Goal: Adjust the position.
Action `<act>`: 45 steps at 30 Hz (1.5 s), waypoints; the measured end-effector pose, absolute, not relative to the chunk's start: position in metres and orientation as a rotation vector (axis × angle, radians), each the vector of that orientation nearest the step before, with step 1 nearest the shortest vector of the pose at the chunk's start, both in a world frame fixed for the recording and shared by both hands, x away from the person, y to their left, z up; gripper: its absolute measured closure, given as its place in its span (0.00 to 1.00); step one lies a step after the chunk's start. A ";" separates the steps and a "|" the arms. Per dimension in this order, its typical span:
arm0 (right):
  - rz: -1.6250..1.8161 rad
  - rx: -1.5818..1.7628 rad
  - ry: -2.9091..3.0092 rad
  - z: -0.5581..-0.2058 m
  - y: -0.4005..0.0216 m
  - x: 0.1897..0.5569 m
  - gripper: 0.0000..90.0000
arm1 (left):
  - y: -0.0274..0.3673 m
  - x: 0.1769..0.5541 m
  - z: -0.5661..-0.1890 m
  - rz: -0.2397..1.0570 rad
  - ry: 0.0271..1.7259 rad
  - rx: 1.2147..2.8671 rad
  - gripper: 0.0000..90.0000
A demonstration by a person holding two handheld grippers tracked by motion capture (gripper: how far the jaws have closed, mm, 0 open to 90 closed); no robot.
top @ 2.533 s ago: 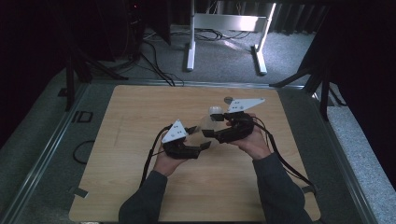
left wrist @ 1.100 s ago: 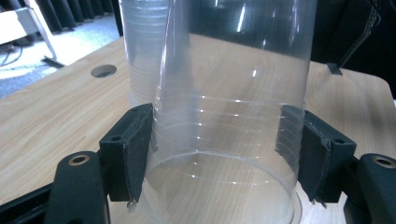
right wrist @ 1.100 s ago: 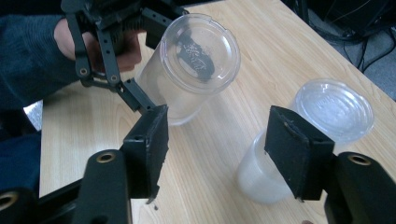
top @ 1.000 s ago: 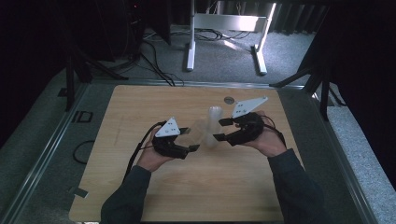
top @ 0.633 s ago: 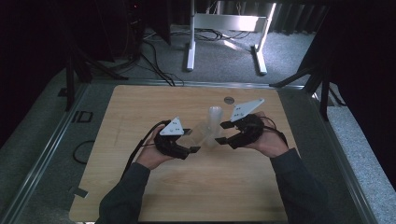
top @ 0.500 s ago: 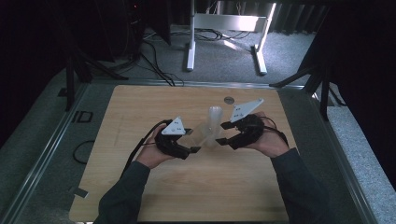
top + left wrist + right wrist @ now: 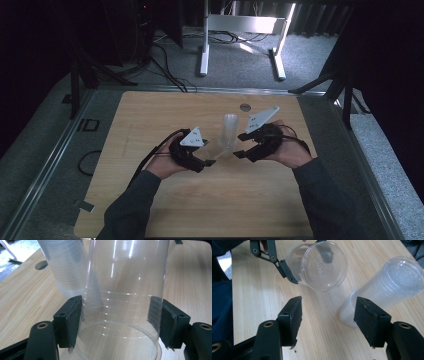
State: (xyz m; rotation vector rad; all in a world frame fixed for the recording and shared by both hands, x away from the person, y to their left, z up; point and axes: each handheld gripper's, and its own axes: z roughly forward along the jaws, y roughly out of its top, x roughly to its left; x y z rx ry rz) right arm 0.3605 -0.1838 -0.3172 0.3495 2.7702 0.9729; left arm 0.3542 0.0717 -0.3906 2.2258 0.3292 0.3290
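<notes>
A single clear plastic cup [image 7: 125, 290] lies on its side between the pads of my left gripper [image 7: 118, 322], which is shut on it near the rim. In the high view my left gripper [image 7: 210, 156] is left of centre. A stack of clear cups [image 7: 229, 131] stands mouth down just beyond it. My right gripper [image 7: 328, 315] is open; its jaws have just been opening and nothing is between them. The stack [image 7: 387, 287] stands just past its right pad, and the held cup [image 7: 322, 265] shows its base. In the high view the right gripper [image 7: 241, 146] is beside the stack.
The wooden table [image 7: 150, 110] has a round hole [image 7: 245, 106] near its far edge. Both forearms in dark sleeves come in from the bottom. A white metal stand [image 7: 240, 25] and cables sit on the floor behind the table.
The stack leaned between both grippers before; it now stands upright on the table. The right jaws have come off it, and the left gripper holds one cup apart from it.
</notes>
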 end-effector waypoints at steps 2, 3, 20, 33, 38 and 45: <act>0.956 0.340 2.776 -0.317 -0.183 0.360 0.43 | 0.071 0.354 -0.391 0.334 0.324 2.232 0.32; 0.951 0.337 2.781 -0.317 -0.183 0.360 0.43 | 0.071 0.354 -0.391 0.334 0.324 2.232 0.32; 0.828 0.280 2.857 -0.318 -0.173 0.358 0.41 | 0.061 0.349 -0.394 0.334 0.258 2.297 0.33; 0.727 0.254 2.895 -0.319 -0.168 0.358 0.39 | 0.055 0.347 -0.400 0.359 0.227 2.366 0.33; 0.694 0.255 2.908 -0.321 -0.166 0.358 0.39 | 0.053 0.346 -0.400 0.368 0.220 2.383 0.33; 0.658 0.236 2.920 -0.325 -0.162 0.357 0.38 | 0.049 0.345 -0.403 0.363 0.207 2.403 0.33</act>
